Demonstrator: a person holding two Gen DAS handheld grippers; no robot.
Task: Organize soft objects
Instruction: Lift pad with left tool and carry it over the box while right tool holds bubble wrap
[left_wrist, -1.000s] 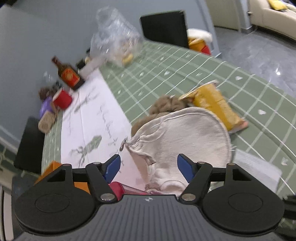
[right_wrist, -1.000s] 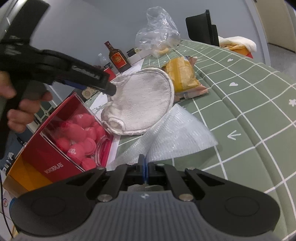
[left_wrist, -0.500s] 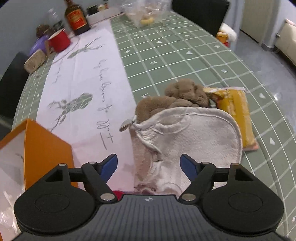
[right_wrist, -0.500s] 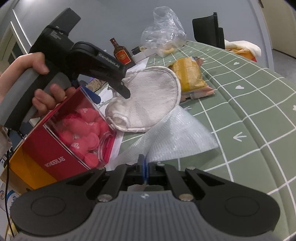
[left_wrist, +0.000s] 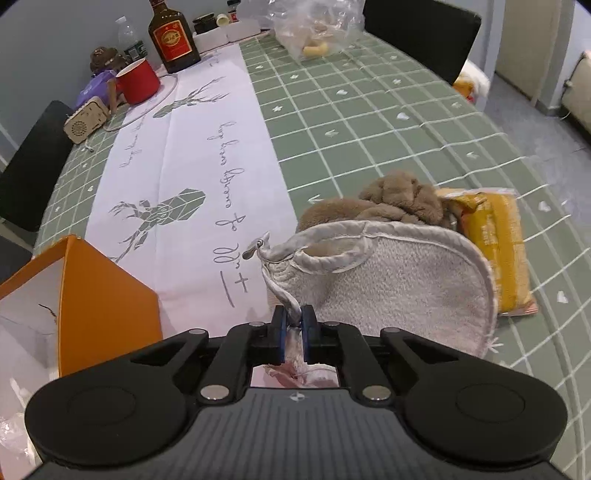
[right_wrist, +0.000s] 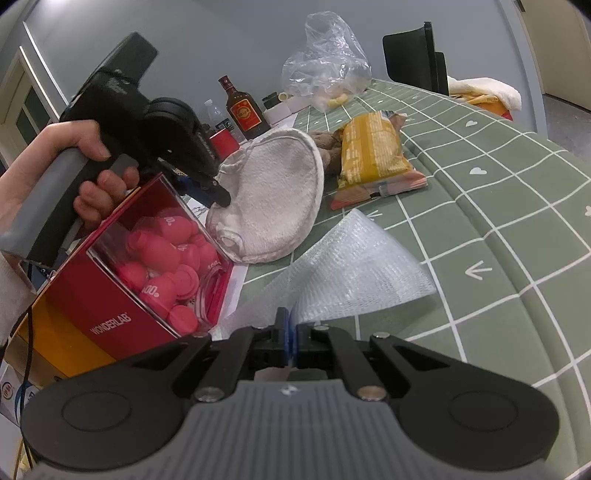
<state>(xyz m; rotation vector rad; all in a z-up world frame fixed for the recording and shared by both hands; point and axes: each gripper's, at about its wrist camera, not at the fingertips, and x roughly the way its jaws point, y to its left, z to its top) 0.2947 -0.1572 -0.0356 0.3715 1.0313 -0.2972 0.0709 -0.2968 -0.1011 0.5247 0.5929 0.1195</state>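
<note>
Cream terry-cloth pouch with a white piped rim (left_wrist: 399, 291) is lying on the green checked tablecloth (left_wrist: 369, 122), opening gaping toward the far side, near edge bunched up between the left gripper (left_wrist: 293, 325) fingers. Left jaws are closing, pads already pinching the pouch's white trim, gap narrow. In the right wrist view the same gripper is reaching down onto the pouch's near-left rim, gripped by a person's hand (right_wrist: 70, 173).

Just beyond the pouch mouth, brown plush toy (left_wrist: 391, 199) is sitting partly tucked under the rim, touching it. Right of the plush and pouch, yellow crinkly snack packet (left_wrist: 495, 243) is lying flat, edge against the pouch.

Right gripper (right_wrist: 291, 332) fingers are fully together, pinching the near corner of a translucent bubble-wrap sheet (right_wrist: 354, 266), which is spreading out ahead of the fingertips on the tablecloth.

Left of the right fingers, red clear-fronted box of pink bottles (right_wrist: 147, 273) is standing beside the pouch. Left of the left fingers, open orange cardboard box (left_wrist: 92, 306) is resting on a white printed table runner (left_wrist: 177, 155). Far ahead: brown liquor bottle with red label (left_wrist: 173, 37), red mug (left_wrist: 138, 81), crumpled clear plastic bag (left_wrist: 314, 33).
</note>
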